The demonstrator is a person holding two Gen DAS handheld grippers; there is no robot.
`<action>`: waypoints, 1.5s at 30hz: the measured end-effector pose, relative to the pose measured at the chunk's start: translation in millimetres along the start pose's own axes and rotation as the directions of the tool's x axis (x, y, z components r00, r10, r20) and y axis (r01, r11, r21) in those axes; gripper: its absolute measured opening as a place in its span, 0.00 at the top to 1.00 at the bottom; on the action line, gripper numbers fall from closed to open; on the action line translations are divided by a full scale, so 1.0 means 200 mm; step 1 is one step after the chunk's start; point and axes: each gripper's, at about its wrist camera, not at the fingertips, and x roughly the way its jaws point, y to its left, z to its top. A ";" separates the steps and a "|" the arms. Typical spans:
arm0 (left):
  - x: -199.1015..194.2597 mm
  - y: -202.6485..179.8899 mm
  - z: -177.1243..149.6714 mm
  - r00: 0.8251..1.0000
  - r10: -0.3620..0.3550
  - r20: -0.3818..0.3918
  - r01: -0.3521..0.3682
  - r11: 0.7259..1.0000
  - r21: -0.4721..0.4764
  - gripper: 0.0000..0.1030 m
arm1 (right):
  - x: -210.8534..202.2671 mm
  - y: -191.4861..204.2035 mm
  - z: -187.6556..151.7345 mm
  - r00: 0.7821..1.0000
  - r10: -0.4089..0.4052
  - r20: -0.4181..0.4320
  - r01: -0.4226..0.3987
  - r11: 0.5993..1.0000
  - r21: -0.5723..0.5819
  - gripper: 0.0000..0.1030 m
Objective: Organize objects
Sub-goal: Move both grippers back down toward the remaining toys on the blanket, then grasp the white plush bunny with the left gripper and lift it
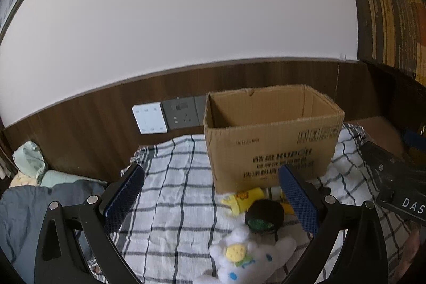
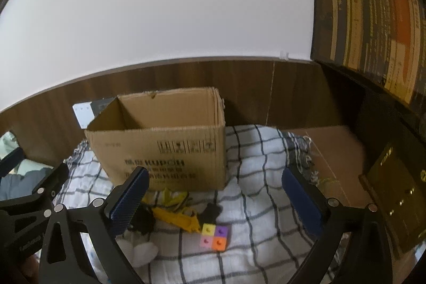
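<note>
An open cardboard box (image 1: 271,135) is standing on a checked cloth (image 1: 170,177), its visible interior showing nothing. Plush toy (image 1: 250,257), yellow cup (image 1: 243,200) and coloured block (image 2: 214,236) are lying before it. Left gripper (image 1: 213,198) and right gripper (image 2: 214,200) are hovering wide open, holding nothing.

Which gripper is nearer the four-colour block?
Right. The four-colour block lies on the cloth just ahead of the open right gripper; it doesn't show ahead of the left gripper.

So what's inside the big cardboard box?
Only the bare brown inner walls of the cardboard box show through its open top. Its front wall hides the bottom, so anything lying down there can't be seen. The toys still lie on the checked cloth in front.
</note>
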 end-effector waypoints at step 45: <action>0.38 -0.05 -0.46 0.958 -0.033 -0.284 -0.009 0.989 -0.146 0.03 | 0.25 -0.04 -0.35 0.988 -0.025 -0.150 0.019 0.999 -0.040 0.03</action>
